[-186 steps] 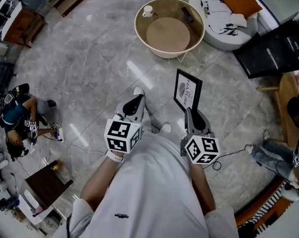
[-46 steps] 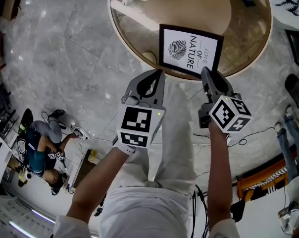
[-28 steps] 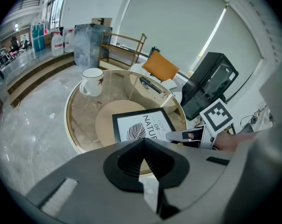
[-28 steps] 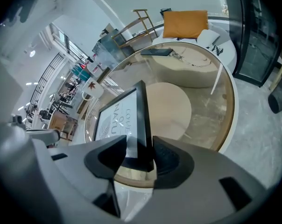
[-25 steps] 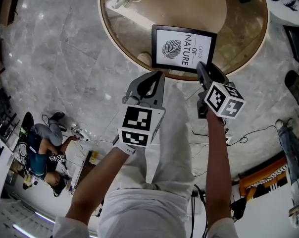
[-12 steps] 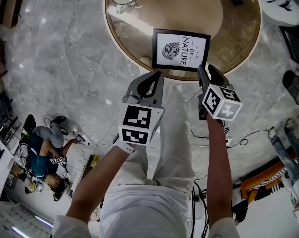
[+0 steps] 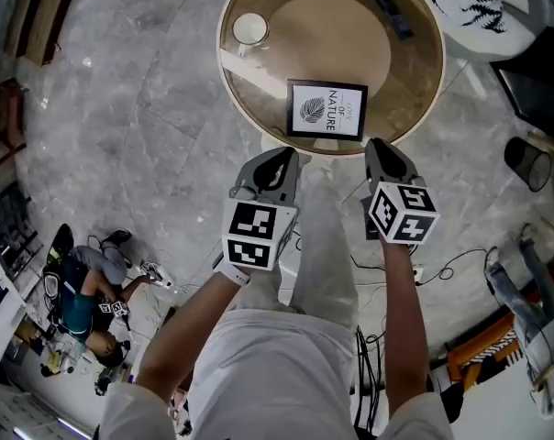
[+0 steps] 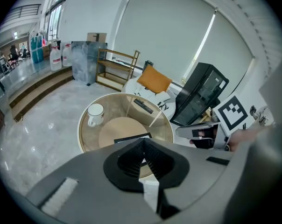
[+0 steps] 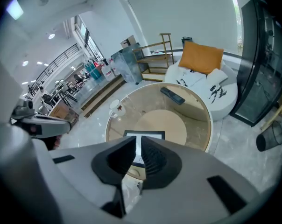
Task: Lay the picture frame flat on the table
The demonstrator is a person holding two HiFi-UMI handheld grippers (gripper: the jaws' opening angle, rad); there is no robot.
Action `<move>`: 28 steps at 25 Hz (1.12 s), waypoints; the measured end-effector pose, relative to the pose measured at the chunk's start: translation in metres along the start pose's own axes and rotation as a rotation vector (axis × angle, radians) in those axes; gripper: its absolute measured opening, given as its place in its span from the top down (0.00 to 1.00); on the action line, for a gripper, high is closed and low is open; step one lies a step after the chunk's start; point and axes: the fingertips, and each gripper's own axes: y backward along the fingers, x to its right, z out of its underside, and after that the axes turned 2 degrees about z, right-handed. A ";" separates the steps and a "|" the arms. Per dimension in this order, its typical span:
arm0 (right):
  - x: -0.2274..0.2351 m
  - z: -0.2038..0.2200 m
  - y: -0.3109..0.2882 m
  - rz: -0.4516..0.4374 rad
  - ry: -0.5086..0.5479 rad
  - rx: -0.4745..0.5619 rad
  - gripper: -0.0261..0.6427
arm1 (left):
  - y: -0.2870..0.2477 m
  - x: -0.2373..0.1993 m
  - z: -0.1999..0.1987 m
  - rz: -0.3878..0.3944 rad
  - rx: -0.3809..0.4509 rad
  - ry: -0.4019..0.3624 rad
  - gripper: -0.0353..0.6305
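Picture frame [image 7: 326,110] flat on table [image 7: 422,81], whole only overhead | left fingers [image 8: 127,160] together | right fingers [image 9: 155,160] closing, perhaps ajar, empty

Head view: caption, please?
Picture frame flat on round table beside mug; left gripper and right gripper clear of it, right jaws just closing, empty.
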 end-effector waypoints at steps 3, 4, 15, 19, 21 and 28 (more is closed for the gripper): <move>-0.014 -0.022 0.035 -0.007 0.026 0.033 0.92 | 0.029 0.009 -0.020 0.002 0.026 -0.007 0.94; -0.019 -0.030 0.048 -0.008 0.033 0.047 0.92 | 0.038 0.013 -0.028 0.002 0.037 -0.008 0.94; -0.082 -0.111 0.184 -0.034 0.173 0.210 0.95 | 0.149 0.052 -0.103 0.017 0.175 -0.072 0.94; -0.103 -0.131 0.228 -0.036 0.199 0.274 0.95 | 0.182 0.062 -0.123 0.025 0.216 -0.095 0.94; -0.113 -0.137 0.248 -0.040 0.204 0.305 0.95 | 0.197 0.067 -0.130 0.031 0.234 -0.109 0.94; -0.135 -0.155 0.305 -0.035 0.202 0.449 0.95 | 0.243 0.076 -0.154 0.050 0.313 -0.139 0.94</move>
